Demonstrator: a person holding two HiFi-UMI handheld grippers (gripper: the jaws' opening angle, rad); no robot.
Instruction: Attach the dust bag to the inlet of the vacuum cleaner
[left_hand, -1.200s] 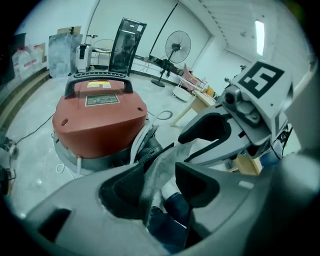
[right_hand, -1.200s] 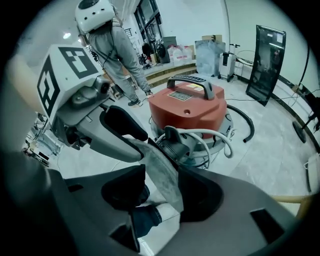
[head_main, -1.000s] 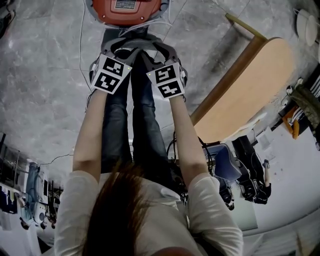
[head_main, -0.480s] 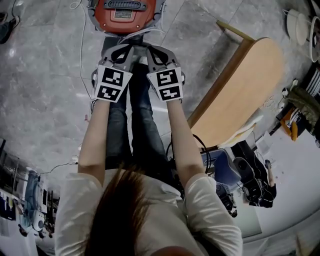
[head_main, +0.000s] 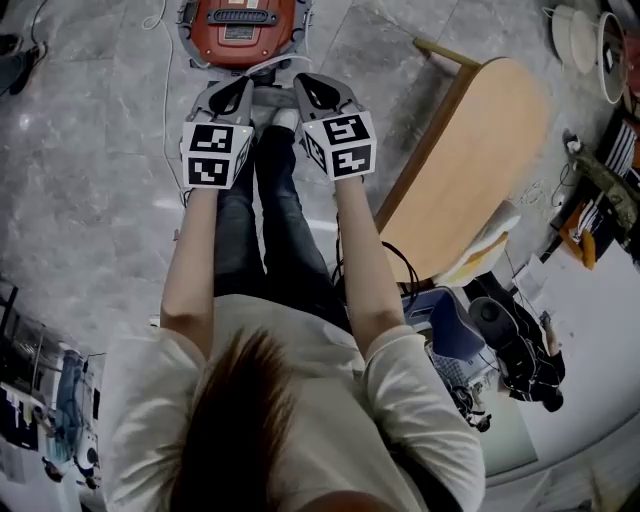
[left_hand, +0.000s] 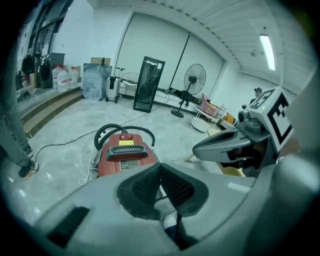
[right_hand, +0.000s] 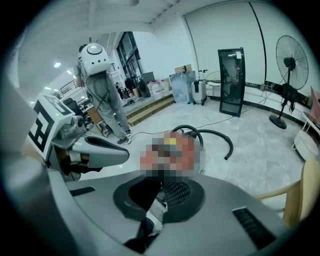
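The red vacuum cleaner (head_main: 243, 28) sits on the grey floor just beyond the person's feet, with its black hose (left_hand: 120, 129) curled behind it. I see no dust bag in any view. My left gripper (head_main: 241, 92) and right gripper (head_main: 306, 88) hang side by side above the person's legs, short of the vacuum and pointing down toward it. In the left gripper view the pads (left_hand: 172, 186) meet with nothing between them, and the vacuum (left_hand: 124, 152) lies ahead. The right gripper (right_hand: 161, 192) is likewise shut and empty.
A wooden table (head_main: 480, 170) stands to the right of the person. A cable (head_main: 165, 80) runs along the floor left of the vacuum. A person in grey (right_hand: 102, 95) stands at the left. A fan (left_hand: 194, 80) and a black cabinet (left_hand: 147, 82) stand at the back.
Both grippers have risen away from the floor and sit nearer the camera. Their jaws, spread a second ago, now stand together. The vacuum has not moved.
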